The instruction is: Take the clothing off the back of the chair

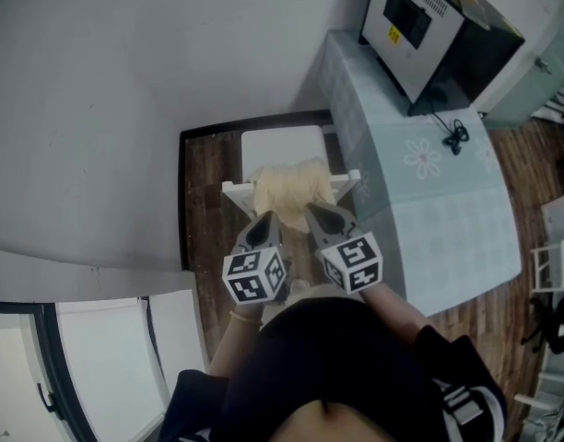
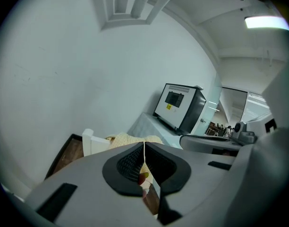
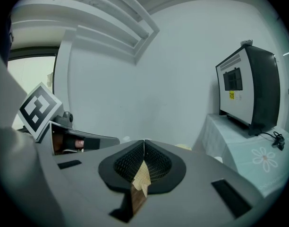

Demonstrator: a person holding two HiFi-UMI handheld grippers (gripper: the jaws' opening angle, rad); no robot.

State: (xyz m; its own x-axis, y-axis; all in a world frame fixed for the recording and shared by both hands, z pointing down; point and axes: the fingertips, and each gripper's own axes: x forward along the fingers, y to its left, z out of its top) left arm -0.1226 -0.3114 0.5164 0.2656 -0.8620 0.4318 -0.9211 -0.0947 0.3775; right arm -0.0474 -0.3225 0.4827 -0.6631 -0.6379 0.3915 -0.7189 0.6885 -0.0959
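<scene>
Setting: white wall [image 1: 125,81] above dark wood floor [image 1: 204,182]. A table [image 1: 429,210] under a pale flower-print cloth stands on the right and carries a boxy black-and-grey appliance [image 1: 429,26].

Item 1, chair [image 1: 282,145]: white, seat towards the wall, back rail towards the person.

Item 2, clothing [image 1: 291,187]: cream, bunched and draped over the chair's back rail.
- Head view: its near edge lies right at both sets of jaw tips. Contact cannot be told.
- Left gripper view: it sits on the chair [image 2: 90,141] just beyond and below the tips, not between them [image 2: 128,140].
- Right gripper view: a checked cream patch [image 3: 140,175] shows through the slot under the tips.

Item 3, left gripper [image 1: 266,219]: jaws pressed together tip to tip [image 2: 144,144], with nothing pinched between the pads.

Item 4, right gripper [image 1: 317,212]: jaws likewise fully together [image 3: 144,142], and no cloth is caught in them.

Pose: both grippers are side by side, near each other, pointing forward and somewhat down at the chair back. The marker cubes [image 1: 254,276] [image 1: 353,261] face upwards. The left forearm [image 1: 234,339] and right forearm [image 1: 397,309] reach out from a dark-clad torso at the bottom of the head view.
</scene>
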